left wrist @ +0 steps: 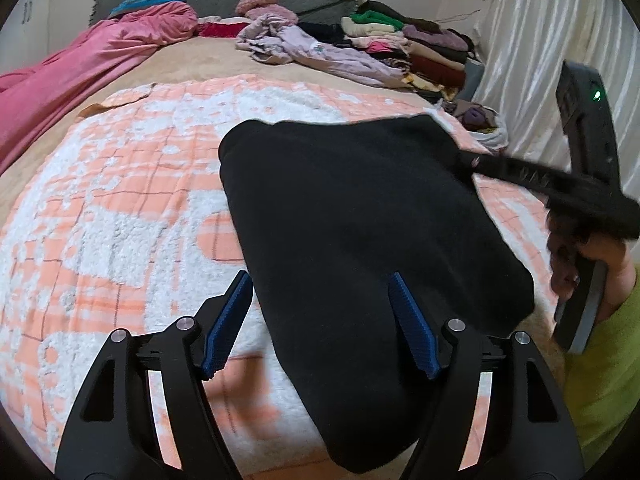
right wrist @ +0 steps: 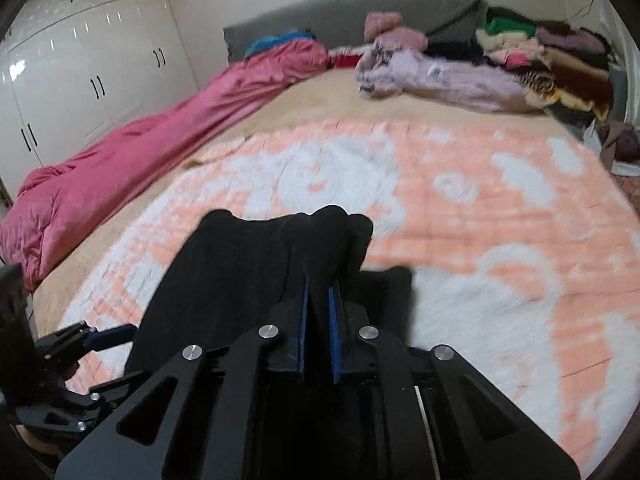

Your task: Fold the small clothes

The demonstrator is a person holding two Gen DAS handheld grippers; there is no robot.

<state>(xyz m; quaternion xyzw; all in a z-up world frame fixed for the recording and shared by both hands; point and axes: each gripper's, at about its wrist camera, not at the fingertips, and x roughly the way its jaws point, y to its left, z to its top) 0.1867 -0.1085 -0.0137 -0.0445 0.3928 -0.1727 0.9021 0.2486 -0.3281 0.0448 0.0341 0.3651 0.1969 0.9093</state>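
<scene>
While the left hand-held gripper (left wrist: 320,320) gapes over the black garment (left wrist: 360,220), only the blurry right-wrist view shows the right hand-held gripper (right wrist: 318,300) apparently clenching its bunched edge.

Black garment (left wrist: 352,216): plain, soft knit-like fabric, no visible print. Lies mostly flat on peach-and-white blanket (left wrist: 120,208), toward blanket's right half in left wrist view, near end reaching blanket's front edge. One edge/strip pulled up off blanket at right side, stretched taut, bunched in folds at lifted end (right wrist: 316,240). Rest of body smooth, slightly rounded corners.
</scene>
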